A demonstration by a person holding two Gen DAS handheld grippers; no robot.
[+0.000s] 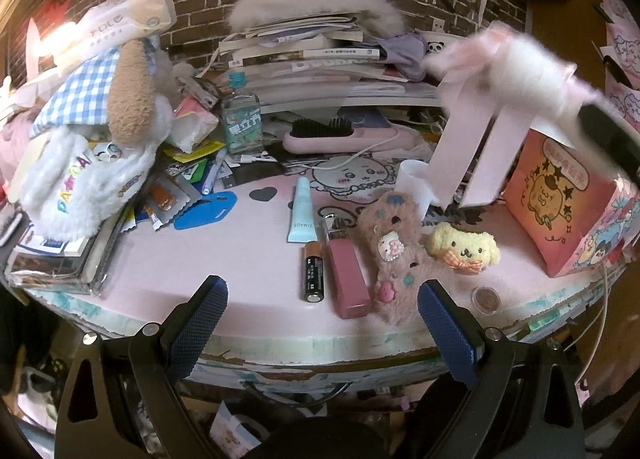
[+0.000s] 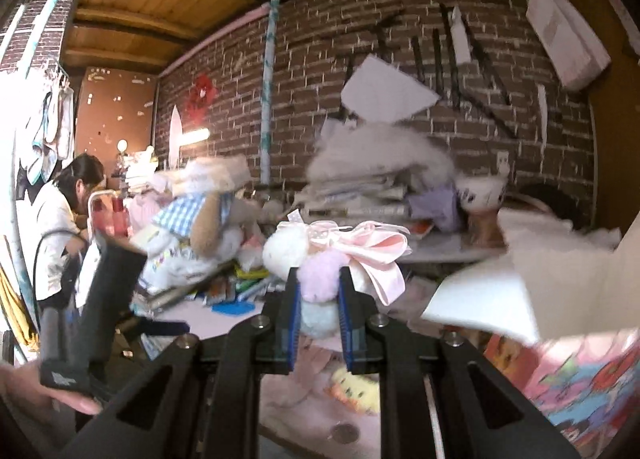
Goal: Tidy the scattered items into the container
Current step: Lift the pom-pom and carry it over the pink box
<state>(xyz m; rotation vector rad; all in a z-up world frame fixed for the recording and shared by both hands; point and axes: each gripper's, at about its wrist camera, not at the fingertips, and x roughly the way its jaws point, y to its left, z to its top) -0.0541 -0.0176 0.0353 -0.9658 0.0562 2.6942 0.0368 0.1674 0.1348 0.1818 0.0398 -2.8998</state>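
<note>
My left gripper [image 1: 322, 299] hangs open at the desk's near edge, nothing between its blue pads. Just beyond it lie a black battery [image 1: 312, 272], a pink lipstick case [image 1: 348, 275], a light blue tube [image 1: 301, 211], a fuzzy brown pouch [image 1: 394, 255], a yellow dog plush [image 1: 464, 249] and a small round coin capsule [image 1: 485, 299]. My right gripper [image 2: 319, 291] is shut on a pompom hair bow with pink ribbons [image 2: 320, 279], held in the air above the open orange paper bag [image 1: 560, 195]. The bow [image 1: 496, 71] shows blurred at upper right in the left wrist view.
A white plush with a blue checked cloth [image 1: 92, 131] sits on books at the left. A mouthwash bottle [image 1: 242, 119], a pink hairbrush [image 1: 344, 137], a stack of books [image 1: 320, 59] and scattered packets crowd the back. A person [image 2: 60, 227] sits at far left.
</note>
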